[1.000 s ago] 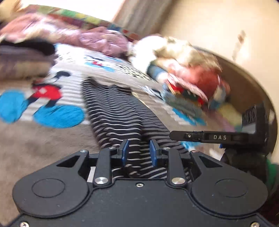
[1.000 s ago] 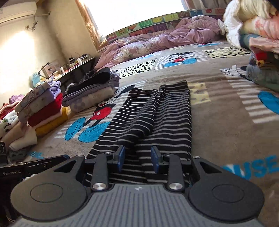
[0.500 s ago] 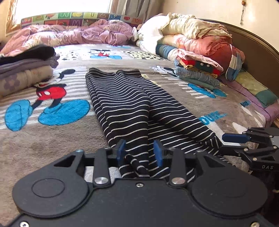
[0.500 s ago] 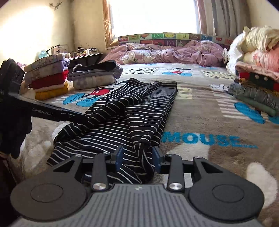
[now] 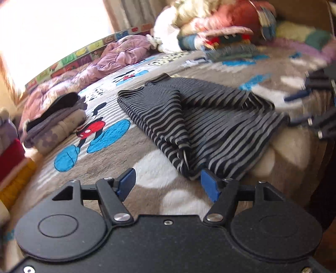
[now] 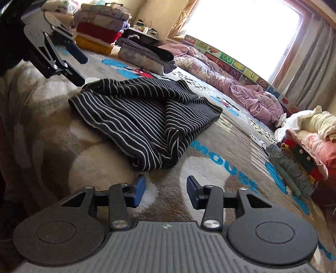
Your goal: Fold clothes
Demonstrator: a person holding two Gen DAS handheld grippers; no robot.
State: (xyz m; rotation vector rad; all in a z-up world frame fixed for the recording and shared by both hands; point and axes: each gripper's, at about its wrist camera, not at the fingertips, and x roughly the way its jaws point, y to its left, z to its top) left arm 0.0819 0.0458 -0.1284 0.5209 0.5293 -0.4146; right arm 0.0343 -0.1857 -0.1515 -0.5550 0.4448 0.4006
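Two grippers, left gripper (image 5: pixel 168 184) and right gripper (image 6: pixel 166 189), opening, empty, near one striped garment (image 6: pixel 142 117).

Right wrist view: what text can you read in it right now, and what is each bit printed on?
"MOUSE": blue letters on the blanket, beside the striped garment; the last letter is partly hidden.
"W": one tile of the alphabet border under the window; the other tiles are too small to read.
Left gripper: lettering on its arm, too dark to read.
Top folded item in the far stack: print too blurred to read.
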